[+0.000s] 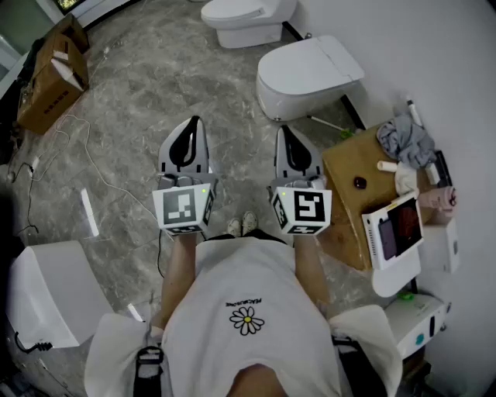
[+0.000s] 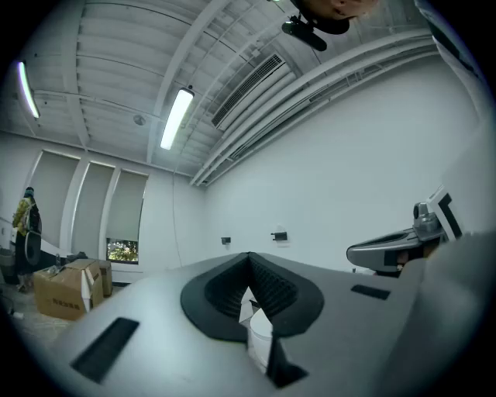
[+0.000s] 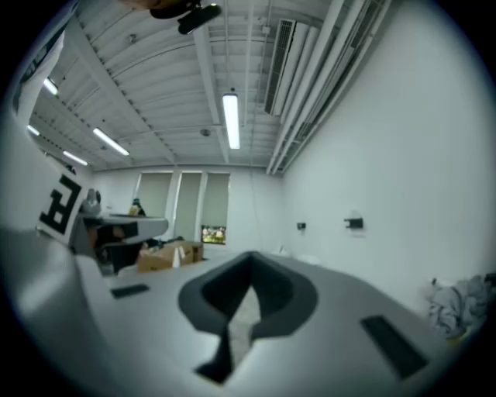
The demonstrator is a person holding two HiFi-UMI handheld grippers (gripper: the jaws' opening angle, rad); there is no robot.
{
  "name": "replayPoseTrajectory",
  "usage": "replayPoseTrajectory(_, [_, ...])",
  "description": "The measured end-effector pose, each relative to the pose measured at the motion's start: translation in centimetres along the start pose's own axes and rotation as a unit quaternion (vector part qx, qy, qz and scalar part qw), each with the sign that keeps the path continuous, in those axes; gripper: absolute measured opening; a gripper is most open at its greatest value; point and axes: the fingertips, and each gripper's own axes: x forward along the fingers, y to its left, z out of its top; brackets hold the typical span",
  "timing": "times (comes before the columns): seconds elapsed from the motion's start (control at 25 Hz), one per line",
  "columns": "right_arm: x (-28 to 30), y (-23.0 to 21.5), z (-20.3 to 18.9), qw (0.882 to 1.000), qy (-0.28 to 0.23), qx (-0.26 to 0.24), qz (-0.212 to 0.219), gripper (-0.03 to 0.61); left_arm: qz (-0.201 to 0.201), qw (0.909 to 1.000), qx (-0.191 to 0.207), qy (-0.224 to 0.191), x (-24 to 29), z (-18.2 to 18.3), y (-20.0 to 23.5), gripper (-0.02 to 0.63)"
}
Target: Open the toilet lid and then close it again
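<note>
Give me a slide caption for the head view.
Person holds left gripper and right gripper, both shut and empty, short of the nearer closed toilet.

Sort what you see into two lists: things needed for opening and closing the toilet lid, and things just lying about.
For the job: nearer toilet, its lid down; left gripper; right gripper; both shut and empty.

Lying about: farther toilet; cardboard box; wooden table; grey cloth; tablet.

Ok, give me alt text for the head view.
The left gripper and right gripper, both shut, are held side by side over a marble floor, pointing toward a toilet with its lid down; a cluttered wooden table at right.
</note>
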Motion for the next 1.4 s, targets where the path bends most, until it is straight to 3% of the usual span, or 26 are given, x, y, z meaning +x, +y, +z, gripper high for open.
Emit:
replayPoseTrajectory(0.4, [0.4, -0.8, -0.7, 1.000, 0.005, 0.024, 0.000, 0.029, 0.007, 0.9999, -0.009, -0.004, 0.3, -0.1, 0.5, 0.026])
replayPoseTrajectory(0.72, [1.2, -1.9, -1.6, 0.999, 0.014, 0.024, 0.026, 0.029, 0.010, 0.9999, -0.008, -0.011, 1.6, -0.1, -0.4, 0.025])
replayPoseTrajectory(0.96, [2.2, -2.9, -3.1, 0.997, 0.002, 0.059, 0.051, 0.031, 0.020, 0.9996, -0.006, -0.019, 1.8, -0.7, -0.5, 0.025])
replayPoseTrajectory(1.16, [3.4, -1.6, -3.4, 0.996, 0.009, 0.038, 0.081, 0.031, 0.048, 0.9987, -0.016, -0.011, 1.8, -1.7, 1.2, 0.025])
replayPoseTrajectory(1.4, [6.2, -2.1, -4.5, 0.997, 0.026, 0.027, 0.073, 0.031, 0.034, 0.9991, -0.016, -0.017, 4.9, -2.6, 2.6, 0.025])
